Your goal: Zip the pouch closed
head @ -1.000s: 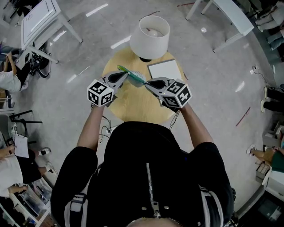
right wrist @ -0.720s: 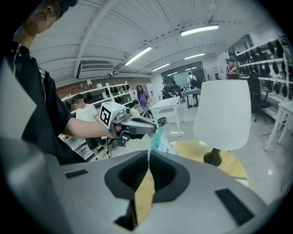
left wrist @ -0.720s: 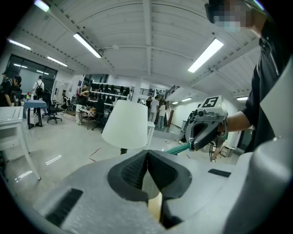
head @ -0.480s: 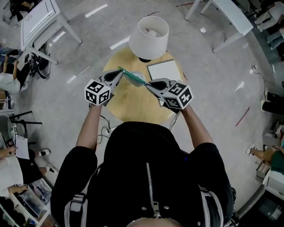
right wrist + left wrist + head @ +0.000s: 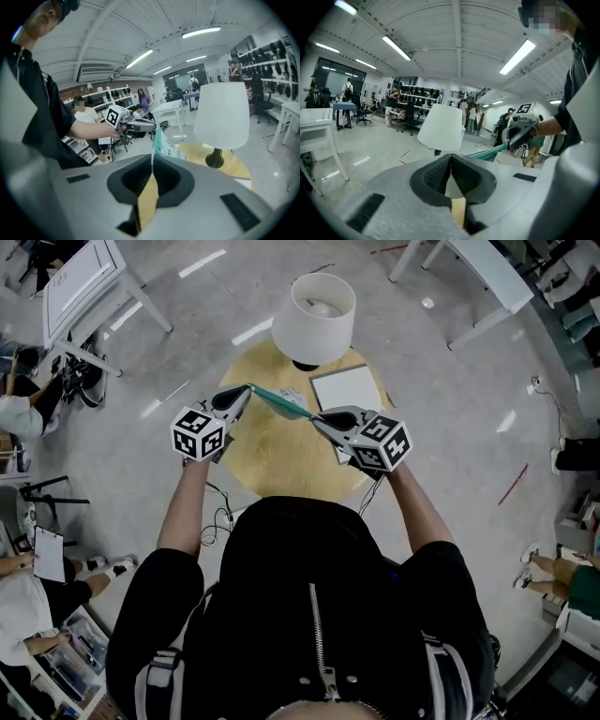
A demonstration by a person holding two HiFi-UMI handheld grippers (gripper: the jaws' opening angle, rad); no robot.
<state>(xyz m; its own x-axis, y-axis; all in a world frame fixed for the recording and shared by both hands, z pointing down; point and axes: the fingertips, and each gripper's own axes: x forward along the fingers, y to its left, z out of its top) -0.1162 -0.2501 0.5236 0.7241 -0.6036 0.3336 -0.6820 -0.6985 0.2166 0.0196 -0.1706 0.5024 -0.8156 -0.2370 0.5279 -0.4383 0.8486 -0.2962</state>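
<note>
Pouch (image 5: 281,401): teal, held in the air above the round wooden table (image 5: 281,465), pulled out in a line from the table's 10 o'clock rim toward its centre.

Left gripper (image 5: 246,390): jaws pressed together at the pouch's 10 o'clock end. The piece pinched there is too small to make out.

Right gripper (image 5: 317,417): jaws clamped on the pouch's opposite end, with the fabric edge entering between them.

Lamp (image 5: 315,307) stands at the table's 12 o'clock. A white pad (image 5: 347,387) lies at 2 o'clock.
</note>
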